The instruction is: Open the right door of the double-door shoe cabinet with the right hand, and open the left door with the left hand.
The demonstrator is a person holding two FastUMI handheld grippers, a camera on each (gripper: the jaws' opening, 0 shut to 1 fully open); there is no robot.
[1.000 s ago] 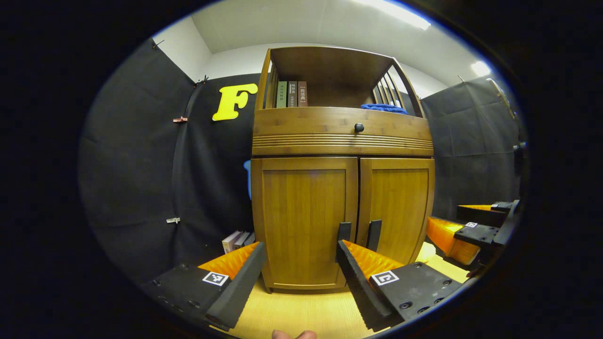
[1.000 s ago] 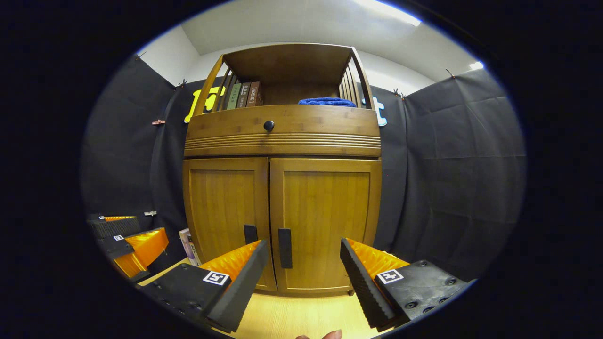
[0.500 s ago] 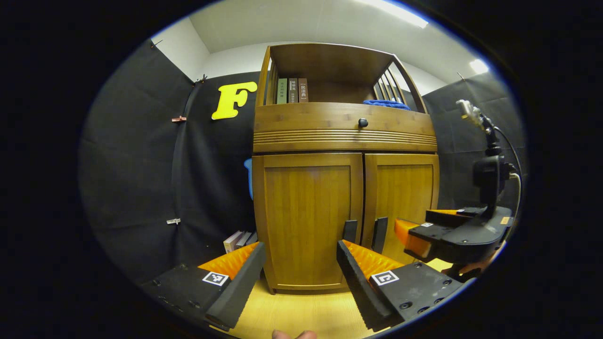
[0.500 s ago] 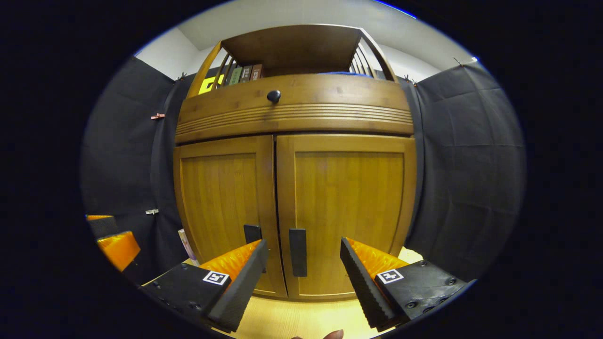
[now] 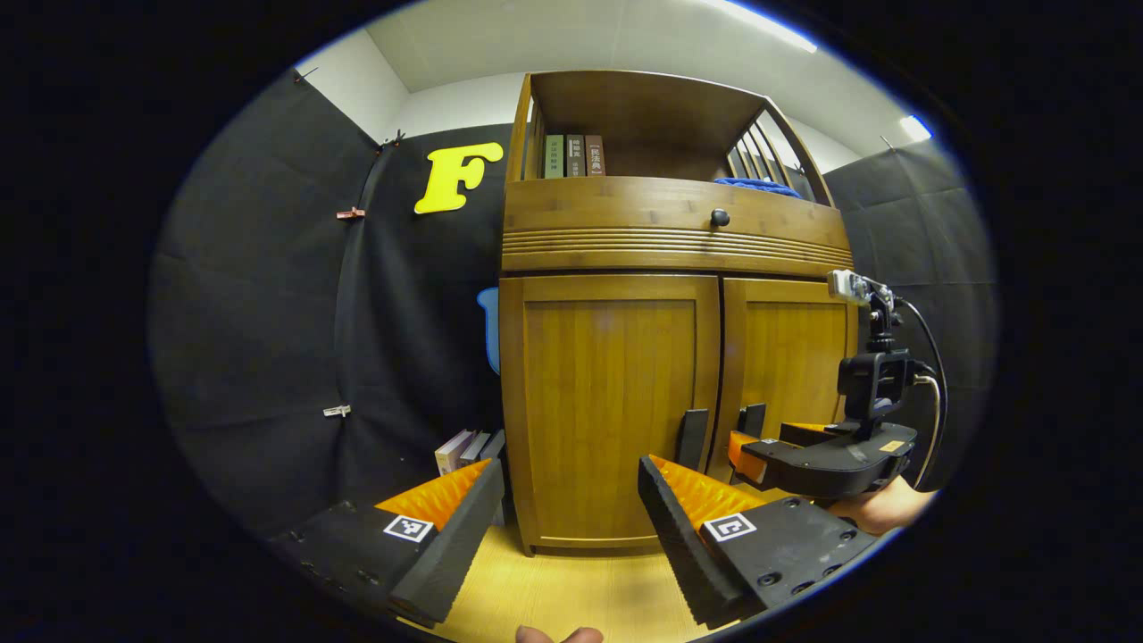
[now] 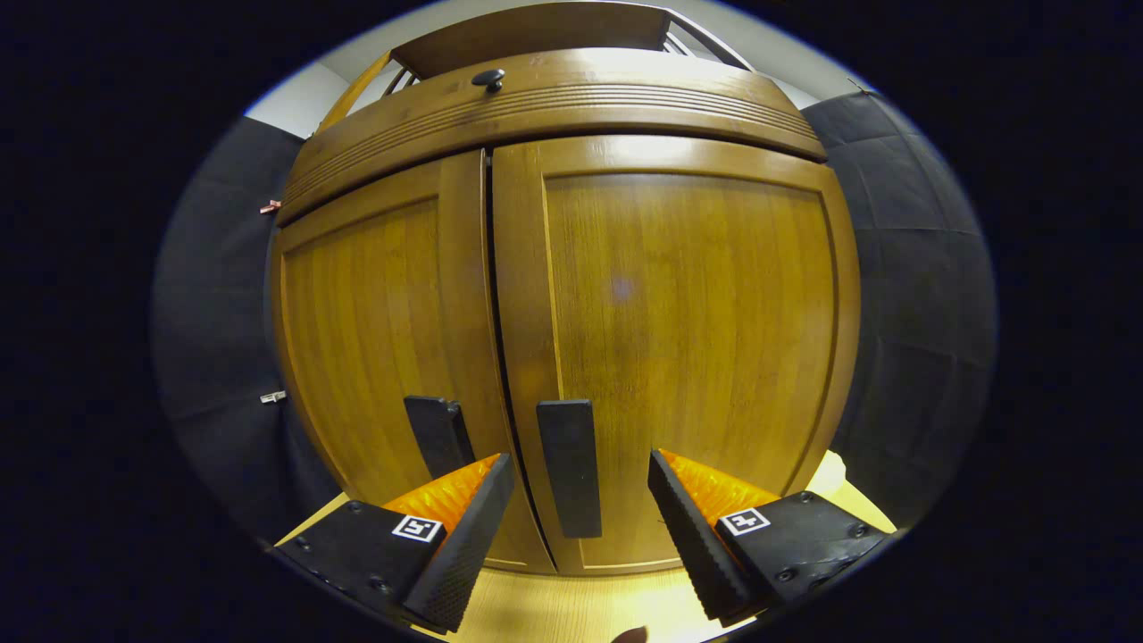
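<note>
change: right gripper [image 6: 579, 522] has closed in on the cabinet since the earlier frames, doors now much larger in the right gripper view; left gripper [image 5: 571, 527] has barely shifted, cabinet slightly farther right in its view
cabinet: wooden double-door shoe cabinet [image 5: 670, 259] standing on a light wood floor [image 5: 571, 589], black cloth wall behind
left door: left door [image 5: 612, 406] closed, dark vertical handle [image 5: 692, 438] at its inner edge
right door: right door [image 6: 688, 357] closed, dark vertical handle [image 6: 570, 466] near the centre seam
right gripper jaws: spread wide, pinching nothing; right door handle sits between the two fingers, ahead of them, no contact visible; left door's handle just above the left finger in the right gripper view
right gripper seen from left: in the left gripper view it sits low in front of the right door, tips near the handles; a hand [image 5: 880, 509] holds it from below
left gripper jaws: spread wide, empty, well back from the cabinet, pointed at the left door's lower part
drawer: drawer front above the doors, shut, small round dark knob [image 5: 720, 217]
top shelf: open shelf with three upright books [image 5: 573, 155] at left, blue cloth [image 5: 757, 184] at right
floor beside cabinet: a few books [image 5: 466, 446] leaning at the cabinet's left side
bottom edge: fingertip [image 5: 558, 635] at the bottom of the left gripper view
</note>
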